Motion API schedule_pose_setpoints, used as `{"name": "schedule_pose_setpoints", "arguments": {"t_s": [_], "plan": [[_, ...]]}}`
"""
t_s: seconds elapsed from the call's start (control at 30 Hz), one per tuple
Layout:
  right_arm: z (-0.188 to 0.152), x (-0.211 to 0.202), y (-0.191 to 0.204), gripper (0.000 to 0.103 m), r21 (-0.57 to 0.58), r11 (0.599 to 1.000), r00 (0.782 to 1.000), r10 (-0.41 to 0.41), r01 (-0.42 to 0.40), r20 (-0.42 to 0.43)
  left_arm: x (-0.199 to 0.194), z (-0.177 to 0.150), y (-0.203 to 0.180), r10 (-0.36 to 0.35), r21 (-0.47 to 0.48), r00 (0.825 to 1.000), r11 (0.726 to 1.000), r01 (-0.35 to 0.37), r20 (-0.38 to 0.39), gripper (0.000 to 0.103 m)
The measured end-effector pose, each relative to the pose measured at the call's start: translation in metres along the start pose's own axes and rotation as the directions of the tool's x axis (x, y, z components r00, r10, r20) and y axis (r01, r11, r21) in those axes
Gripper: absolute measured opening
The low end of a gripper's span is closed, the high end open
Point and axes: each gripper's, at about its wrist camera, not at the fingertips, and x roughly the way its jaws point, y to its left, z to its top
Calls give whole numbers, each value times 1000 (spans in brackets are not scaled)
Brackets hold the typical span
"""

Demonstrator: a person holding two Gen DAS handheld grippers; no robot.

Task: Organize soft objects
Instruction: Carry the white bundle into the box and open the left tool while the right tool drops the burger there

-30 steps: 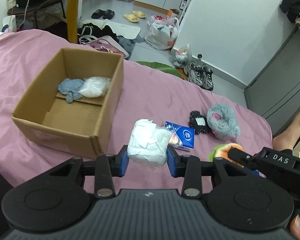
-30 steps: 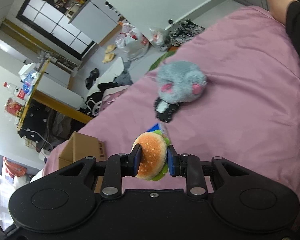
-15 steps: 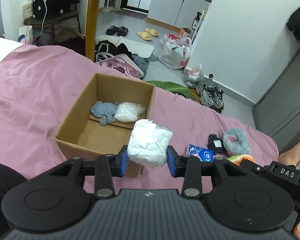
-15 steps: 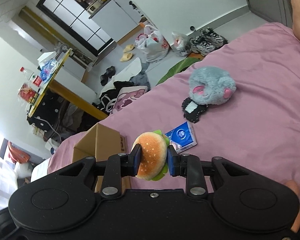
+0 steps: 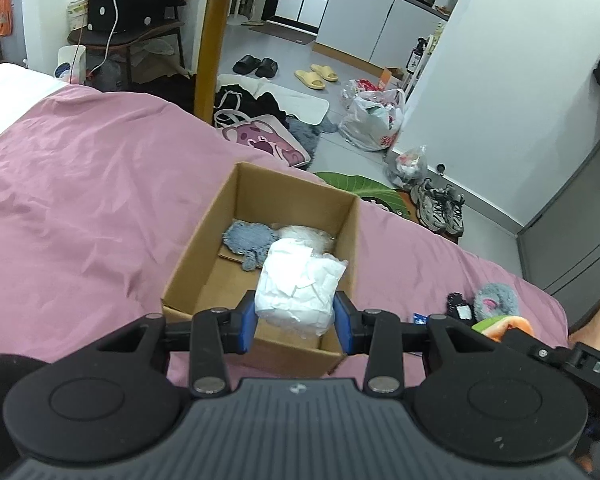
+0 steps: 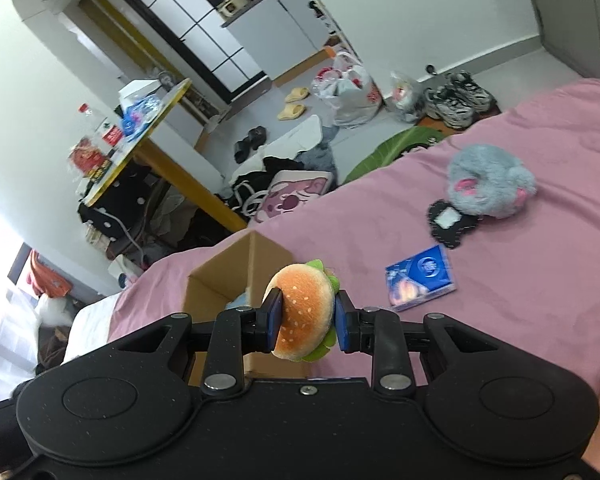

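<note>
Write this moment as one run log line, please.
left hand-held gripper: holds tissue wad over box | right hand-held gripper: holds burger plush

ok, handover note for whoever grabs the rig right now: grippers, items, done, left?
Left gripper: shut on the white crumpled bundle, held over the cardboard box.
Right gripper: shut on the burger plush, near the box's corner.
Done: blue-grey knit piece and a white soft item lie in the box.
Left: release both held items into the box, then collect the grey furry plush, black fuzzy piece and blue tissue pack off the pink bedspread.
</note>
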Motion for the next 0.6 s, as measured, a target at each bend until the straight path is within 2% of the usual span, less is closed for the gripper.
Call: {"name": "schedule_pose_setpoints", "arguments": {"t_s": [0.6], "plan": [[-12,34,48,27,-28,999,999,20,-21,-28,53,22,34,21,-58,998,998,-24,-57,39]]}}
